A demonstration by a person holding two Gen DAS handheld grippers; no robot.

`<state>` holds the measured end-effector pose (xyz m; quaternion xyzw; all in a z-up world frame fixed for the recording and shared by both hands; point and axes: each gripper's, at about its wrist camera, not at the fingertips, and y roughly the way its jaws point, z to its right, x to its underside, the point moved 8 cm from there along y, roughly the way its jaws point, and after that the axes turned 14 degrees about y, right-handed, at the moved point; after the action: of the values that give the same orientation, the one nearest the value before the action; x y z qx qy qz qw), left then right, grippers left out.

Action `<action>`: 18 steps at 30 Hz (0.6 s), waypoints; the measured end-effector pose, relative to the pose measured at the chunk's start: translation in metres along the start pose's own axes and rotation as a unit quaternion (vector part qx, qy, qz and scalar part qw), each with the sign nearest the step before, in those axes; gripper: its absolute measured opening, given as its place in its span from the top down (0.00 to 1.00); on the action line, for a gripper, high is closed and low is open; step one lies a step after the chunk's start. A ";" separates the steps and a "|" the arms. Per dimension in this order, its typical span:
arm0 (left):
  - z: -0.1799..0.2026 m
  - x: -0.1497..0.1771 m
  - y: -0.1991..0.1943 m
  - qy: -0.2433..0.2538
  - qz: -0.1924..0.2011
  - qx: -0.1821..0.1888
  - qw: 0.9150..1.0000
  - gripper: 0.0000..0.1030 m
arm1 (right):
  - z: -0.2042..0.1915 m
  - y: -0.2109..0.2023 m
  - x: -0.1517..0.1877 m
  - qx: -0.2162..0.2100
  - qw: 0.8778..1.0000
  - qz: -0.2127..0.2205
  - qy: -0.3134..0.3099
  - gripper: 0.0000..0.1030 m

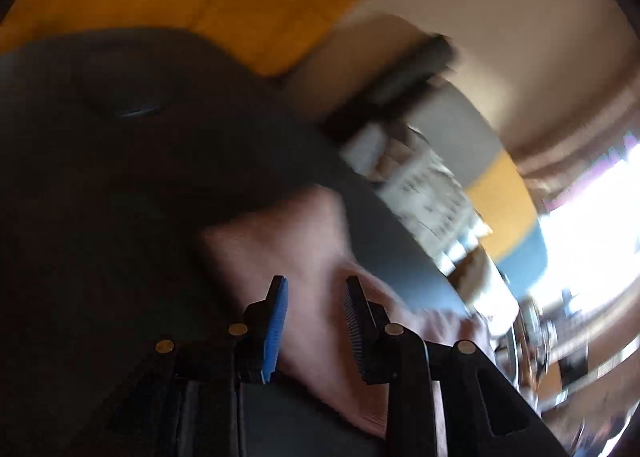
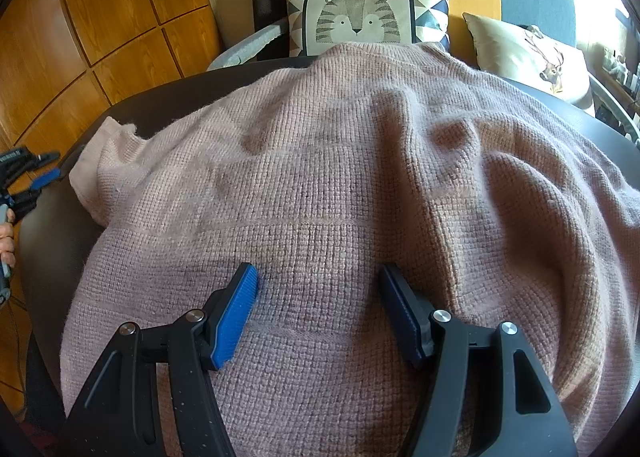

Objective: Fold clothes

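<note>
Holding the right gripper (image 2: 318, 311) low over the pink sweater (image 2: 340, 185), you kept its jaws wide apart, and the blue pads (image 2: 236, 321) stood on either side of a flat patch of knit without pinching it. Whether the fingertips touched the wool, I could not tell for sure. The sweater lay spread over the dark table (image 2: 56, 241) and covered most of it; a sleeve cuff (image 2: 94, 161) reached out toward the left edge of the right wrist view.

Your left gripper (image 1: 316, 313) was partly open too, with a clear gap between its fingers and nothing caught in that gap. In its own blurred view it pointed at a corner of the sweater (image 1: 296, 241), which lay on the table (image 1: 120, 185). In the right wrist view the same left gripper (image 2: 50, 173) was seen at the far left, just beside the cuff, and some of your fingers (image 2: 6, 241) were on its handle.

Behind the table stood a seat with a tiger cushion (image 2: 360, 17) and a deer cushion (image 2: 532, 53). The sweater's far edge overlapped the lower part of the tiger cushion. On the left there was a wooden panelled wall (image 2: 80, 17).
</note>
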<state>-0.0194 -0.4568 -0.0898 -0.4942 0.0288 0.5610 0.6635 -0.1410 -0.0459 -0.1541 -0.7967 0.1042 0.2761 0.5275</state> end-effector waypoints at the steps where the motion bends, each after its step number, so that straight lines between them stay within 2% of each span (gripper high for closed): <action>1: -0.015 0.001 0.005 -0.015 -0.014 -0.017 1.000 0.72 | 0.000 0.000 0.000 0.000 1.000 0.000 0.000 0.35; 2: -0.028 0.004 0.011 -0.023 -0.034 -0.033 0.999 0.72 | 0.000 0.000 0.000 0.000 1.000 0.000 0.000 0.35; 4: -0.041 0.012 0.023 -0.006 -0.076 -0.054 0.996 0.74 | 0.000 0.000 0.000 0.001 1.000 0.000 -0.001 0.35; 6: -0.039 0.012 0.021 0.022 -0.059 -0.050 0.997 0.73 | 0.000 0.000 0.000 0.002 1.000 0.000 -0.001 0.35; 8: -0.035 0.015 0.025 0.065 -0.065 -0.062 0.994 0.73 | 0.000 0.000 0.000 0.003 1.000 0.001 -0.001 0.35; 10: -0.025 0.016 0.030 0.128 -0.067 -0.084 0.986 0.73 | 0.002 0.000 0.000 0.002 1.000 0.001 -0.001 0.35; 13: -0.010 0.016 0.041 0.219 -0.073 -0.116 0.966 0.73 | 0.003 -0.001 0.000 0.001 1.000 0.001 -0.001 0.35; 14: -0.004 0.016 0.045 0.242 -0.076 -0.116 0.960 0.73 | 0.002 0.000 0.000 0.001 1.000 0.001 -0.001 0.35; 16: 0.006 0.013 0.051 0.254 -0.083 -0.095 0.959 0.73 | 0.002 0.000 0.001 0.001 1.000 0.001 -0.001 0.35; 17: 0.010 0.013 0.053 0.254 -0.086 -0.079 0.960 0.73 | 0.002 0.000 0.001 0.002 1.000 0.001 -0.001 0.35; 18: 0.013 0.014 0.055 0.241 -0.088 -0.055 0.965 0.73 | 0.002 0.000 0.001 0.002 1.000 0.001 -0.001 0.35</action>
<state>-0.0634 -0.4442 -0.1259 -0.6511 0.1131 0.3653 0.6556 -0.1410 -0.0437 -0.1547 -0.7954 0.1050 0.2773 0.5285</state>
